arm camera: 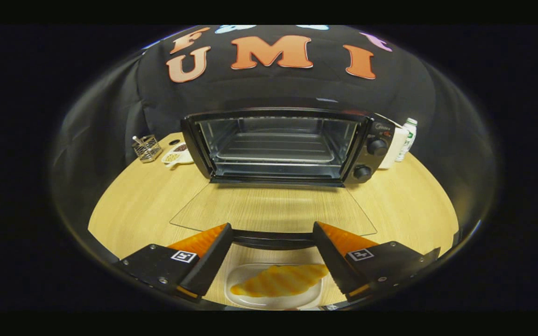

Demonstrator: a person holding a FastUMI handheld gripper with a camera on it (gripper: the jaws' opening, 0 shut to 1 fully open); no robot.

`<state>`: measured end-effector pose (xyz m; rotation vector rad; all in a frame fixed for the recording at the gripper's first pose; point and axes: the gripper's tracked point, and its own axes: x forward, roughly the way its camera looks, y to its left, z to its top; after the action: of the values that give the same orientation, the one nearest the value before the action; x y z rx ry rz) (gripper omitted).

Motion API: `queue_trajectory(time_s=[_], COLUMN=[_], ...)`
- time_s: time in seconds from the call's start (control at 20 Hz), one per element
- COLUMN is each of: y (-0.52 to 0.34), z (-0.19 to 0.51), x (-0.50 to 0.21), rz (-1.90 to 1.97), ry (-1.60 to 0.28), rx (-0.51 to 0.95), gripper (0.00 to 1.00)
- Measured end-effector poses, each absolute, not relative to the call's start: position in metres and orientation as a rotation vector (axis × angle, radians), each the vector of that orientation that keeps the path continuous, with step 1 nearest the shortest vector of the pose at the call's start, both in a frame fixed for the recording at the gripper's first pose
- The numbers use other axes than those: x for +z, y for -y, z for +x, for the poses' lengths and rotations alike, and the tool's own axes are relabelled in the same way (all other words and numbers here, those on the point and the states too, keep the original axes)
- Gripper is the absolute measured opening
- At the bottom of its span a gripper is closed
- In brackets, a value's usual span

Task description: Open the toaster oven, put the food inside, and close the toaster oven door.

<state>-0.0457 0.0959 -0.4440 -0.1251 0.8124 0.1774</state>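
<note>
Jaws: your gripper [271,233] stands spread wide, nothing pressed between the two fingers; their tips sit at either end of the door handle [272,239], and you cannot tell whether they touch it.
Door: the toaster oven door [273,207] lies folded down flat toward you, its glass so clear that the wooden table [133,205] shows straight through it; only the thin outline and the dark handle bar mark where it ends.
Oven: the toaster oven [280,147] sits beyond the door, its cavity open to you, a wire rack [276,149] inside; the back of the cavity is dim and hard to read.
Knobs: two dials [376,147] sit on the panel at the oven's right; markings beside them are too small to make out.
Food: the croissant [280,280] lies on a clear tray [236,287] on the table, nearer to you than the handle, between and below your fingers; the tray's near rim is cut off.
Left of oven: a wire basket [146,148] and a small white dish [177,155] with something dark and something pale in it, too small to identify.
Right of oven: a white bottle [407,139] stands beside a white object that the oven half hides.
</note>
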Motion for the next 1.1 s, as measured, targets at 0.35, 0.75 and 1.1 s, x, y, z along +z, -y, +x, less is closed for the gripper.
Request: queue_trajectory(time_s=[0.35,0.75,1.1], y=[-0.093,-0.083,-0.08], z=[-0.054,-0.069,-0.131], x=[-0.47,-0.462,-0.452], rz=[-0.148,-0.096,0.063], ry=[-0.872,-0.917,-0.976], rx=[0.164,0.095,-0.103], gripper=[1.0,1.0,1.0])
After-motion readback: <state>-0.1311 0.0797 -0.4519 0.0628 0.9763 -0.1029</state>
